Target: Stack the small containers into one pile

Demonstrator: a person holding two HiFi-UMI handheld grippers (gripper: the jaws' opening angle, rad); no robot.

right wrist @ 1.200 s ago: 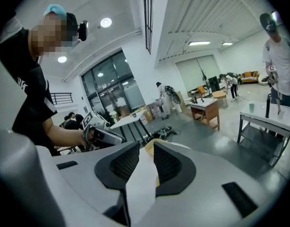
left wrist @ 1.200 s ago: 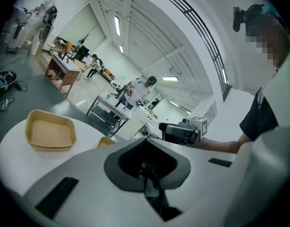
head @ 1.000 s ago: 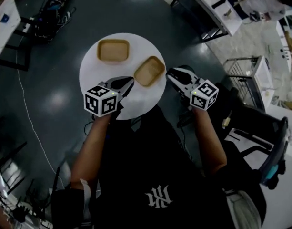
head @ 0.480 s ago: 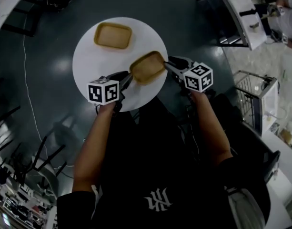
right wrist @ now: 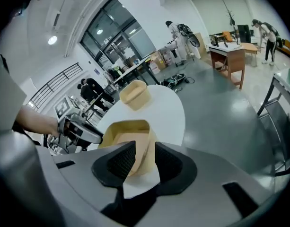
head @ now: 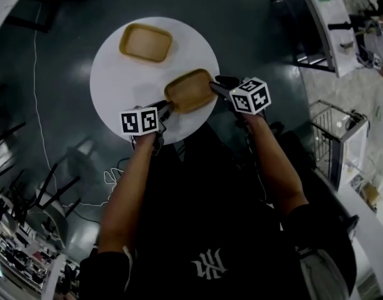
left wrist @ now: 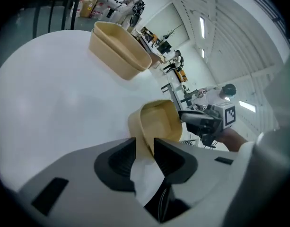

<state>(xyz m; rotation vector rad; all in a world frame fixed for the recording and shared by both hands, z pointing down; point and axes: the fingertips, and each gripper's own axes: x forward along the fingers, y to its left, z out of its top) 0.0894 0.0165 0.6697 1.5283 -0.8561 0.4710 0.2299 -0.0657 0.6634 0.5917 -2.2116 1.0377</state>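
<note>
Seen from above, a shallow tan rectangular container [head: 190, 90] sits on the near right part of a round white table [head: 113, 89], close to the table's edge and turned at a slant. A second tan container [head: 145, 42] of the same kind rests on the far left part of the table, well apart from the first, so the two are not yet stacked. The left gripper [head: 166, 108] meets the near container at its near left end. In the left gripper view, its jaws [left wrist: 145, 145] have just been opening and stand wide, with the container's rim [left wrist: 159, 122] between them and not clamped. The right gripper [head: 215, 87] meets the same container at its right end. In the right gripper view, its jaws [right wrist: 145, 150] have also just been opening and stand apart, with the container's wall [right wrist: 128, 134] between them; no firm press shows. Both grippers point downward at a slant, each carrying a black-and-white marker cube [head: 140, 120]. The person's bare forearms [head: 132, 186] reach in from the near side. A dark grey floor [head: 253, 17] surrounds the table.
</note>
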